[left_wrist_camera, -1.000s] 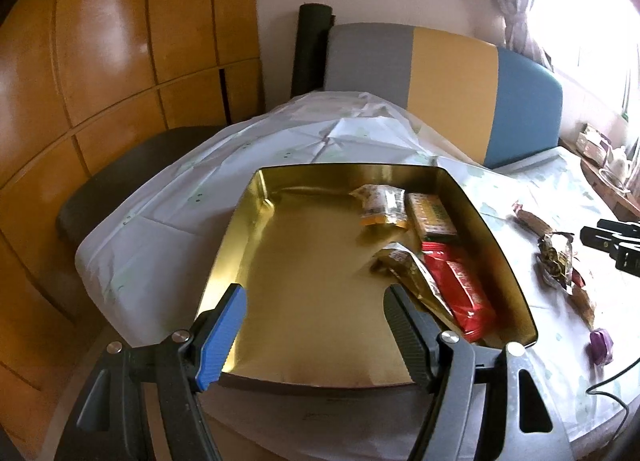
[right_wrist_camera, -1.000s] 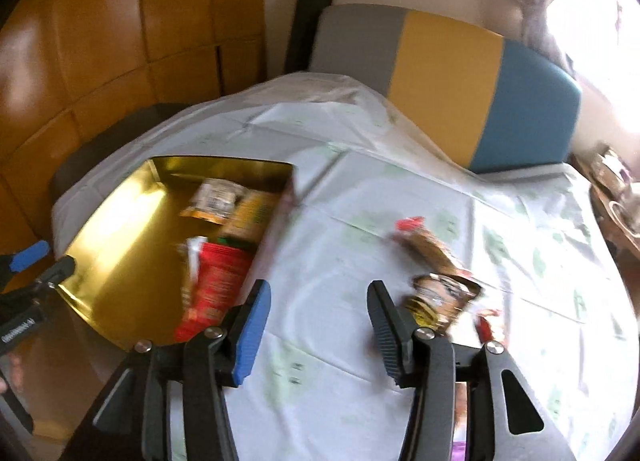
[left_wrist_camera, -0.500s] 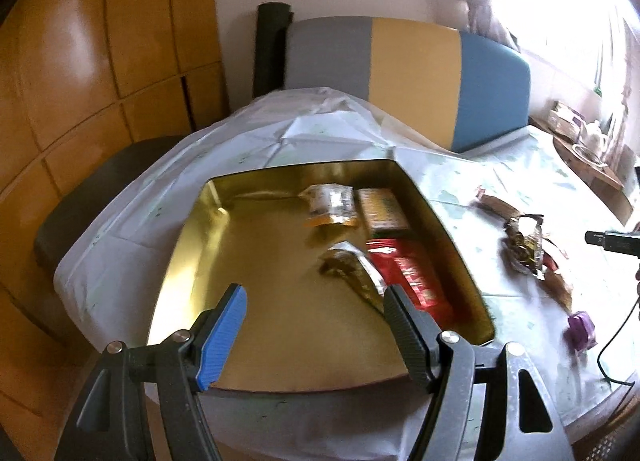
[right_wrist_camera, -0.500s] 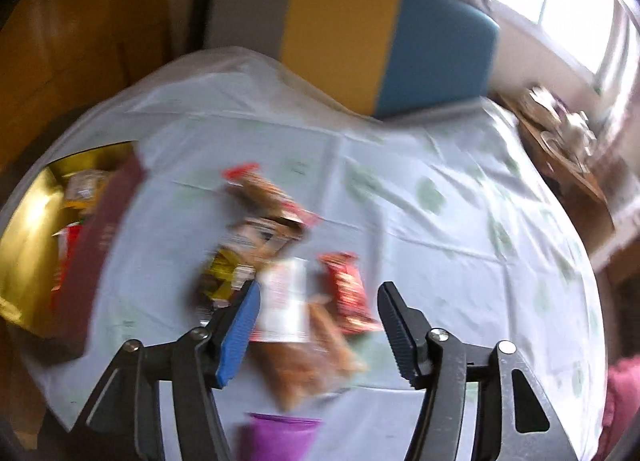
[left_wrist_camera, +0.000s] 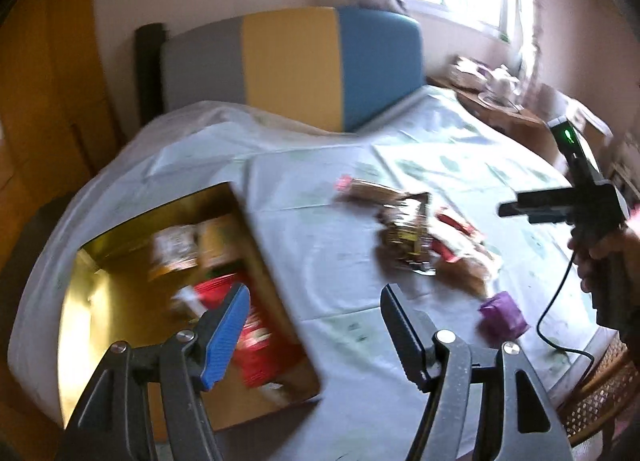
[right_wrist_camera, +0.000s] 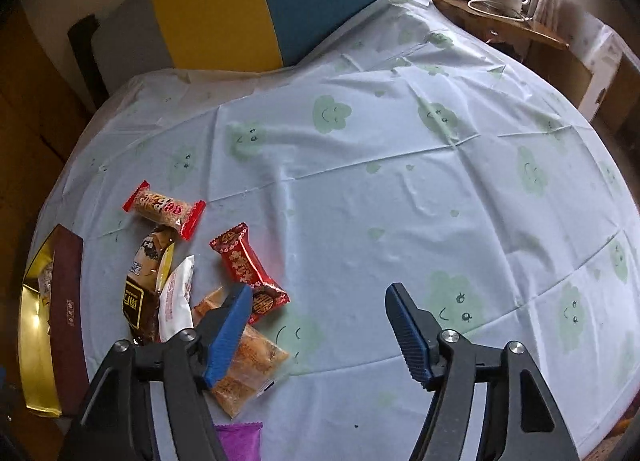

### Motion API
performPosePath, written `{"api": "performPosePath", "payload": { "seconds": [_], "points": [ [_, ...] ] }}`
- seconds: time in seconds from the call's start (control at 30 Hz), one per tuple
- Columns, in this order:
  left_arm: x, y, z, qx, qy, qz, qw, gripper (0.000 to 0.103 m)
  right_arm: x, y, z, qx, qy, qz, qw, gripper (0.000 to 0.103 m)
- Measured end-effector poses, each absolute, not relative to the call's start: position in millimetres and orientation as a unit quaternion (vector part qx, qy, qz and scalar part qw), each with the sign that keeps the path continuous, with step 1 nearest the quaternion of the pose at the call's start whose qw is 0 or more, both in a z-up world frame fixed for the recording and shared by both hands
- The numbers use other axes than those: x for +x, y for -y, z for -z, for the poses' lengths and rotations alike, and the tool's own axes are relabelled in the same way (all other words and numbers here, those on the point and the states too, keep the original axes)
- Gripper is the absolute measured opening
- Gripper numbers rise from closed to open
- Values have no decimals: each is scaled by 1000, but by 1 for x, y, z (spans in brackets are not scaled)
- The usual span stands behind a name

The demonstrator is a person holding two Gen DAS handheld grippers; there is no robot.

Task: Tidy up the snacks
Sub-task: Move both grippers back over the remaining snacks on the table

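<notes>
Leftmost, well left of the right tongs point(right_wrist_camera: 318, 331): a box point(right_wrist_camera: 66, 301), rectangular, maroon outer wall, glossy gold lining, with wrapped packets inside. From the left wrist view the left tongs point(left_wrist_camera: 314, 327) hang above its near right corner, jaws wide and bare, lately narrowing a little; that view is blurred, so the packets in the box show only as red and tan shapes.

Next, a loose heap of snacks just beyond and beside the right tongs' left finger point(right_wrist_camera: 228, 335), ribbed blue plastic:
- cereal bar point(right_wrist_camera: 164, 209), clear film with red crimped ends, farthest from the tongs;
- brown pouch point(right_wrist_camera: 146, 281), crinkled foil, yellow edge;
- white sachet point(right_wrist_camera: 176, 299), matte and slim, touching the brown pouch;
- red bar point(right_wrist_camera: 248, 269), glossy foil, sawtooth ends, lying diagonally up to the left finger;
- orange packets point(right_wrist_camera: 248, 365), clear film over crumbly biscuit, partly under the left finger;
- purple packet point(right_wrist_camera: 240, 437), only its top edge seen, below the tongs' frame.

Right tongs: jaws wide, lately opening, nothing between them but tablecloth point(right_wrist_camera: 400, 181), thin creased plastic, pale with green smiling clouds. The right finger point(right_wrist_camera: 412, 335) stands over bare cloth.
</notes>
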State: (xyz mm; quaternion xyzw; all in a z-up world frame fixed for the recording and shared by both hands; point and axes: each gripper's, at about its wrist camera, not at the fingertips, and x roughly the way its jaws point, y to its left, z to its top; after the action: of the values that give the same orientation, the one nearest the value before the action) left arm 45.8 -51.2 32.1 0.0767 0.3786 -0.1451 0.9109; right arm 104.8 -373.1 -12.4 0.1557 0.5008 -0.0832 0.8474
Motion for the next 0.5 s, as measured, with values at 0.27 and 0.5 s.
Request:
{"api": "performPosePath", "payload": {
  "seconds": [0.27,0.5],
  "points": [
    [85,101,-6,50,-442,189,875,64,101,376,10,172,-501,86,844,78],
    [117,127,10,38,-467,206,859,63,101,372,2,173,-491,71,851,78]
  ]
}}
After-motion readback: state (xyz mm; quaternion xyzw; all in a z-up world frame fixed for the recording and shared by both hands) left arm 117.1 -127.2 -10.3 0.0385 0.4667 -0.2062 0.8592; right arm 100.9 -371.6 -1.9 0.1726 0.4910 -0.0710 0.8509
